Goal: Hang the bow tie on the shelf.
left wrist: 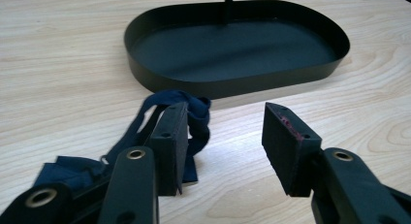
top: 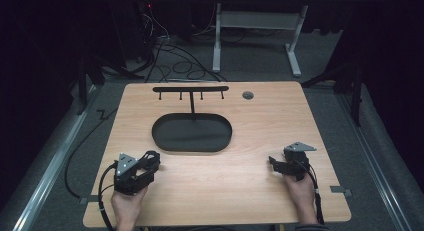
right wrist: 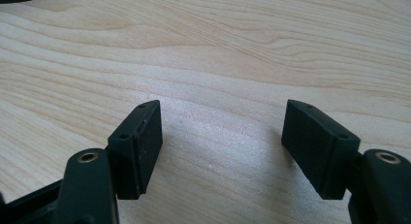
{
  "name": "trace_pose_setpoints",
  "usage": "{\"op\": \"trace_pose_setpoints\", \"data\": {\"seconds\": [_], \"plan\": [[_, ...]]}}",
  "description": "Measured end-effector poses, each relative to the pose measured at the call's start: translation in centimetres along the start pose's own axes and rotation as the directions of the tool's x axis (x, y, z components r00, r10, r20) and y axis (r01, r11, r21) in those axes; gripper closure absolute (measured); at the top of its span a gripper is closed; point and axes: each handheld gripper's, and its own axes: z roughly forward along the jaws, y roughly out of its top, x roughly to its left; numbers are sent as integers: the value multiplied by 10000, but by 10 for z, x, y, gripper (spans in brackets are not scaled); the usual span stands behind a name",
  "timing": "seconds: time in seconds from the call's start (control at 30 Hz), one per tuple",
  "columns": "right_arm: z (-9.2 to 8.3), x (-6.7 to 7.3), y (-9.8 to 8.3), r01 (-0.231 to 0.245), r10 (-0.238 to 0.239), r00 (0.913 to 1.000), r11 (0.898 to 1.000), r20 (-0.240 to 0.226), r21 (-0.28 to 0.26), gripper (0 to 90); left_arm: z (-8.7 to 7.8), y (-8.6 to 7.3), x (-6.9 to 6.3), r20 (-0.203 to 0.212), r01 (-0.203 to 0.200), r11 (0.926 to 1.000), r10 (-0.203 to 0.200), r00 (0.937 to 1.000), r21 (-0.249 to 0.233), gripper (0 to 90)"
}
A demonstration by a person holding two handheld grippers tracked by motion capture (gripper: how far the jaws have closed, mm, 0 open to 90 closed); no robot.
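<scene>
A black oval tray (top: 200, 137) lies at the middle of the wooden table (top: 240, 181), and a thin post rises from its far side to a hook bar (top: 191, 89). At the front left my left gripper (top: 151, 160) points toward the tray (left wrist: 232, 81). In the left gripper view its jaws (left wrist: 225, 112) stand apart with bare table between the pads. A dark blue fabric strap (left wrist: 194, 112) is looped over the tip and outer side of the left jaw and trails back along it. At the front right my right gripper (top: 273, 161) is open (right wrist: 220, 107) over bare wood.
A round grommet hole (top: 247, 95) sits near the table's far edge. Behind the table, cables (top: 175, 66) lie on the floor beside a white desk frame (top: 257, 21). Metal rails run along both sides of the table.
</scene>
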Motion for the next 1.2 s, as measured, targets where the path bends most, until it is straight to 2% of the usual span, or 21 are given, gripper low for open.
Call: {"op": "trace_pose_setpoints", "data": {"seconds": [0.4,1.2], "plan": [[0,0,0,-32,32,10000,10000,-13,4,324,1,4,19,-376,184,9998,-181,9991,62,522],[0,0,0,-1,1,10000,10000,6,1,324,23,-1,37,-745,207,9983,-166,9971,551,528]]}}
